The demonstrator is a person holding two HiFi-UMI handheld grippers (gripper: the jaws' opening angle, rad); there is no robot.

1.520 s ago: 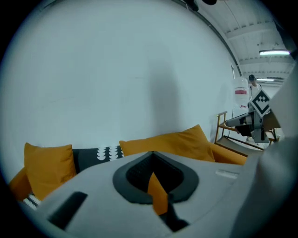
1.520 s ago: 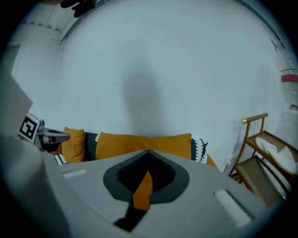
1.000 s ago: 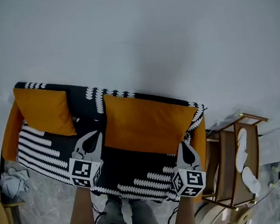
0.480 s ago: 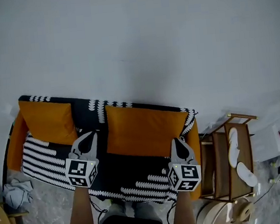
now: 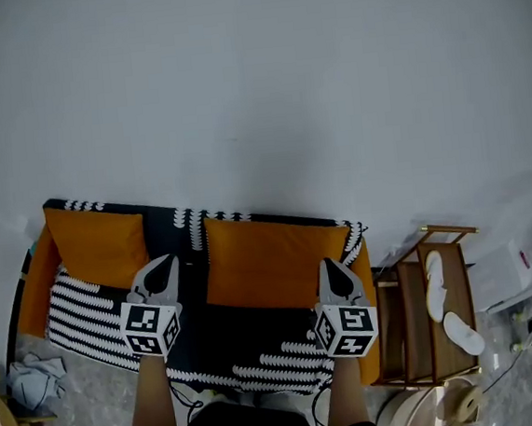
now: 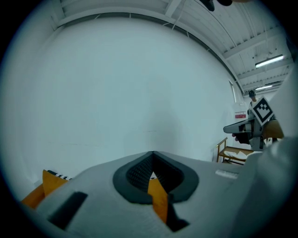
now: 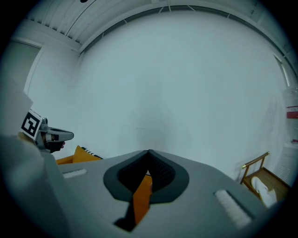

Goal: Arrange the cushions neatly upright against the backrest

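A sofa [image 5: 88, 313] with a black-and-white striped cover stands against the white wall. A small orange cushion [image 5: 96, 247] leans upright on the backrest at the left. A wide orange cushion [image 5: 275, 263] stands upright at the right. My left gripper [image 5: 164, 262] hovers shut over the seat between the two cushions, holding nothing. My right gripper [image 5: 329, 264] is shut and empty by the wide cushion's lower right corner. In the left gripper view the jaws [image 6: 152, 153] meet, with orange showing behind them. The right gripper view shows its jaws [image 7: 149, 151] likewise pressed together.
A wooden rack [image 5: 417, 319] holding white slippers [image 5: 464, 329] stands right of the sofa. Grey cloth [image 5: 30, 385] lies on a stand at the lower left. A round object [image 5: 458, 404] sits on the floor at the bottom right. Orange armrests close both sofa ends.
The sofa now looks smaller and farther off. Both grippers have drawn back slightly from the cushions and stay shut. The cushions have not moved.
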